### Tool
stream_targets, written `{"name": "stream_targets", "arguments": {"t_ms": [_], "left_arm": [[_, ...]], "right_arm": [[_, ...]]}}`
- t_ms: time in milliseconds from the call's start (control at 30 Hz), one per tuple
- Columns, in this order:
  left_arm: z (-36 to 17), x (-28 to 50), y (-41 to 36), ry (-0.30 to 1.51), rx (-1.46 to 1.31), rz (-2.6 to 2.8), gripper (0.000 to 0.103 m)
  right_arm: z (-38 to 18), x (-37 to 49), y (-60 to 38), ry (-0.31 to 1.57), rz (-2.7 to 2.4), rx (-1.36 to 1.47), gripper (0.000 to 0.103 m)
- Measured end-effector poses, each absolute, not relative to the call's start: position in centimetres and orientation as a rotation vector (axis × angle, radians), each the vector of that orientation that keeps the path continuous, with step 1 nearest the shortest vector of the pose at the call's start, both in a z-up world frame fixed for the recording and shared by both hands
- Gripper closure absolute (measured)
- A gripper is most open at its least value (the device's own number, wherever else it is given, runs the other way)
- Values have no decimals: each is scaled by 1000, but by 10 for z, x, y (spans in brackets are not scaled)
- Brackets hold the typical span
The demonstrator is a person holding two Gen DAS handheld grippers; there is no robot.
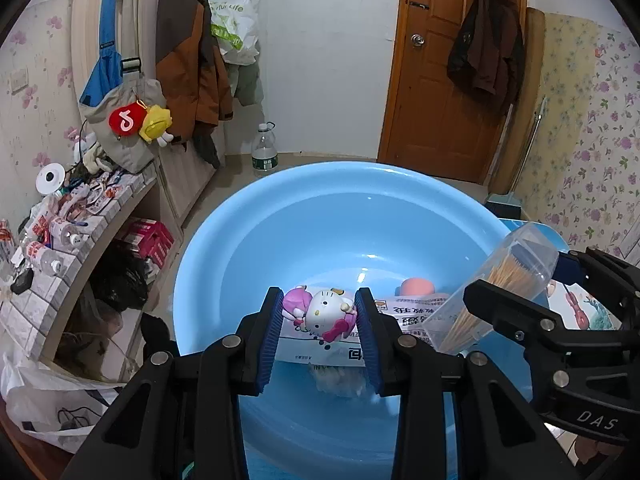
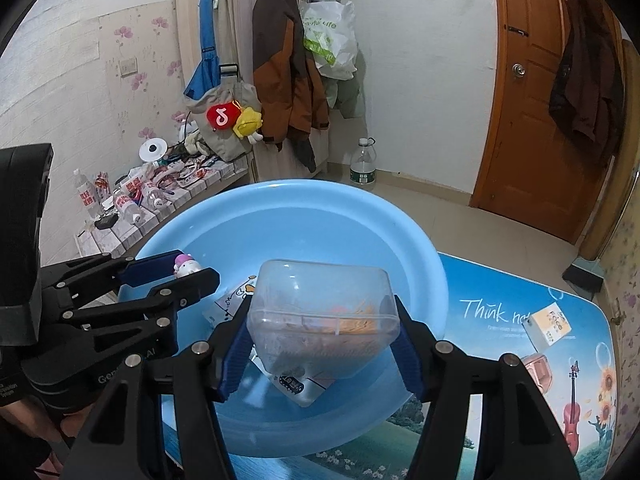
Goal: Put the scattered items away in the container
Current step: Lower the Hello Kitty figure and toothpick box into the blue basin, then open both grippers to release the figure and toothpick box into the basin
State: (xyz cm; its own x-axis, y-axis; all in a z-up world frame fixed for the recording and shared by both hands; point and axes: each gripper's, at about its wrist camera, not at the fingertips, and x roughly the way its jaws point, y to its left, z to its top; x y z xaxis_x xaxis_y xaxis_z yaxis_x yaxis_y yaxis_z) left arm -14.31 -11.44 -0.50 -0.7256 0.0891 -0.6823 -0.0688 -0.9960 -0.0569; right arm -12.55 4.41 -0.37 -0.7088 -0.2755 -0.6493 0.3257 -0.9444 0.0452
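— Between the left claw's (image 1: 318,318) blue pads sits the cat toy (image 1: 326,314), pinched from both sides and held above the basin (image 1: 248,240), over the printed packet (image 1: 320,350) lying inside. Can it just be dropped?

— I'd lower it first. The toy looks hard and smooth, so from this height it could bounce off the packet. Bring the claw down near the packet, then spread the pads slowly.

— And to the right of that claw?

— The right claw (image 2: 322,328) grips the clear box (image 2: 324,308) of thin sticks across its sides, also above the basin, with the box's far end pointing away from the claw. In the left view it hangs tilted, just beside the left claw's right finger.

— Any risk there?

— The two claws are close. Release one at a time, left first, and keep the box's lid end from dipping; I cannot tell whether the lid is latched.

— Anything left outside?

— Well right of the right claw, a small carton (image 2: 550,324) lies on the table mat (image 2: 500,304), apart from the basin. That would be next, I think.
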Motion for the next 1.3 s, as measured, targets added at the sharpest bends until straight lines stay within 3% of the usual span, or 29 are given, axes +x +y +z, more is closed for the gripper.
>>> {"name": "stream_targets", "arguments": {"t_ms": [267, 333, 400, 867, 1133, 1300], "left_arm": [[-9, -142, -111, -44, -1149, 2818, 64], [-10, -142, -110, -39, -1150, 2818, 49], [-10, -142, -111, -41, -1155, 2829, 43], [-4, -138, -116, -43, -1135, 2844, 43], [-1, -132, -125, -57, -1132, 2872, 33], [6, -126, -131, -65, -1106, 2890, 26]], "right_arm": [[-7, -125, 44, 107, -2633, 986, 39], [-9, -126, 44, 107, -2629, 994, 39], [-11, -126, 44, 104, -2631, 997, 39], [-8, -122, 45, 114, -2621, 1003, 39], [-4, -115, 36, 175, -2604, 1006, 39], [6, -108, 33, 199, -2619, 963, 27]]}}
